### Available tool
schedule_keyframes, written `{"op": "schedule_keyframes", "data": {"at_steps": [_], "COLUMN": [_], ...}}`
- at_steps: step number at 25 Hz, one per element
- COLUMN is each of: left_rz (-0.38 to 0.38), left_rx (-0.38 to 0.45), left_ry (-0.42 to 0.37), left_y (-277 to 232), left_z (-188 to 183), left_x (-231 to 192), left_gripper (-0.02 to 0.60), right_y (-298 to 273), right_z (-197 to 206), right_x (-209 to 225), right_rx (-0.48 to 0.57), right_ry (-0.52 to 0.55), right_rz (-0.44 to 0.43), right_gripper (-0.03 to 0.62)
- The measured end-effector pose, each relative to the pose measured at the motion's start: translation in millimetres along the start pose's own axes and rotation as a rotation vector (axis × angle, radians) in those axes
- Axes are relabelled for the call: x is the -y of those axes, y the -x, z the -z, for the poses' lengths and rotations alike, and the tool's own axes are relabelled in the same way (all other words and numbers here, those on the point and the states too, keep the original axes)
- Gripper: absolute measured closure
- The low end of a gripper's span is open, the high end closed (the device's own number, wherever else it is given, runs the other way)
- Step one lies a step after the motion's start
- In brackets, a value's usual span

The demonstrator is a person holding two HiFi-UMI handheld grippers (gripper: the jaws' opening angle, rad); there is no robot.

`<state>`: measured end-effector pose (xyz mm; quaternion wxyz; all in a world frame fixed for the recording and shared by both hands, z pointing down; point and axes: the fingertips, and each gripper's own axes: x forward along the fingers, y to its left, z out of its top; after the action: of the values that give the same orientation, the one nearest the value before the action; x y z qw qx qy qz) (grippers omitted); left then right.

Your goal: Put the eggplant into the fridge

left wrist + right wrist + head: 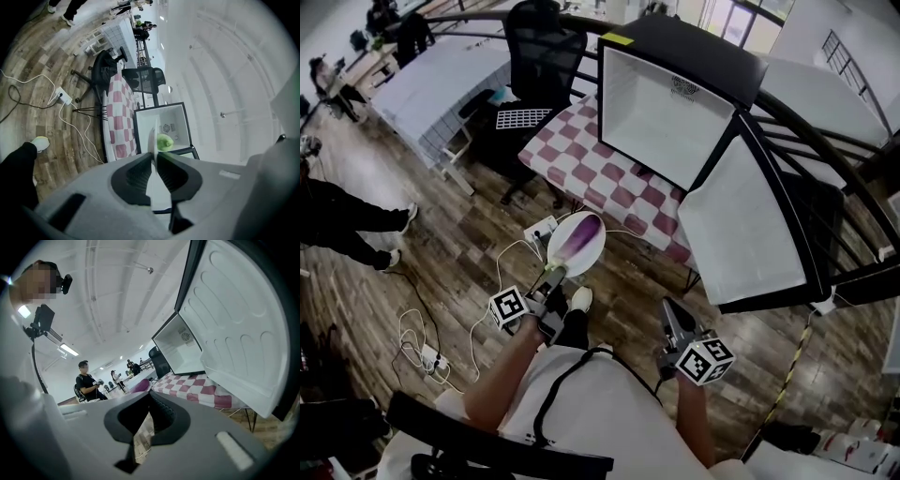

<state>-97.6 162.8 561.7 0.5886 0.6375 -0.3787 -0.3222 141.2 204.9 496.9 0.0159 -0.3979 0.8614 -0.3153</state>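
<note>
Because the power strip (64, 97) and its white cables (87, 134) trail over the wood floor at your left, close to your feet, a step taken without looking could snag one and jolt the whole load.

Next along, your left gripper (549, 285) has its jaws pinched on the near rim of a white plate (560, 246). The eggplant (584, 236) lies loose on that plate, its green stem end just beyond the jaws. Plate and eggplant hang over open floor, short of the checkered table (581, 164) and well apart from the fridge (661, 108).

That thin-edge pinch is the weak spot, I judge. The weight sits out past the jaws, so the plate could pivot down in the grip. Any tilt or quick stop could roll the eggplant off onto the floor, so keep the plate flat.

The fridge stands open on the table and its cavity looks bare, so the way in is free. Even so, the plate's far rim could knock the frame if you come in low.

To the right, your right gripper (673, 315) carries nothing, its jaws drawn together. Farthest right, the door (755, 230) is swung wide, and brushing it with that arm could swing it toward the opening.
</note>
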Motion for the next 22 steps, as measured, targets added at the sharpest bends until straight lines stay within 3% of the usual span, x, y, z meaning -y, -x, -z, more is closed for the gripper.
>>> {"op": "schedule_keyframes", "data": {"at_steps": [22], "left_rz": [0.007], "left_rx": [-0.064], "left_ry": [-0.004], "left_y": [-118], "left_z": [-93], "left_x": [5], "left_gripper": [0.541], "right_y": [-109], "right_z": [-76], "right_x": [33], "right_rx": [0.015], "right_ry": [0.011], "right_rz": [0.034], "right_gripper": [0.588]}}
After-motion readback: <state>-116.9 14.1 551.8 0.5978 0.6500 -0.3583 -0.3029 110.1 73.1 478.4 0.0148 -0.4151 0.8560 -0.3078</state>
